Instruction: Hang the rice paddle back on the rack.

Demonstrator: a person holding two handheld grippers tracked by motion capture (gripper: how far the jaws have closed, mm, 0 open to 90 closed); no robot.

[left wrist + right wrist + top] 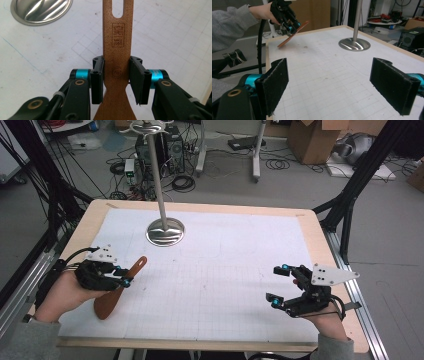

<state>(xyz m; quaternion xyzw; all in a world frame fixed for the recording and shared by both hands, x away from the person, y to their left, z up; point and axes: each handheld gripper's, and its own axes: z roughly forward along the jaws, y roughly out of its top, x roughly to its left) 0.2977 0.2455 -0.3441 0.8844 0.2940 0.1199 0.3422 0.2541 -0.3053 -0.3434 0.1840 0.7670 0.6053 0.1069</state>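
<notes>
Gripping a wooden spatula [117, 287] by its handle, the left gripper [125, 276] has its jaws clamped on the flat sides just above where the handle widens toward the blade. The spatula is tilted: in the right gripper view its blade end sits low, at or just above the worktop [310, 227], while the slotted handle end points up and away toward the stand [165, 231]. Whether the blade touches the paper cannot be told. The stand, a steel disc base with an upright pole, lies ahead of the left gripper along the spatula's long axis, and the slot in the handle is the end nearer to it. Judged from this, the coming move turns on bringing that slotted end to the top of the pole, whose fitting is too blurred to identify. The right gripper [279, 285] rests well apart from the stand on the far side of the worktop, jaws spread wide with nothing between them; the left hand is clearly the nearer.
</notes>
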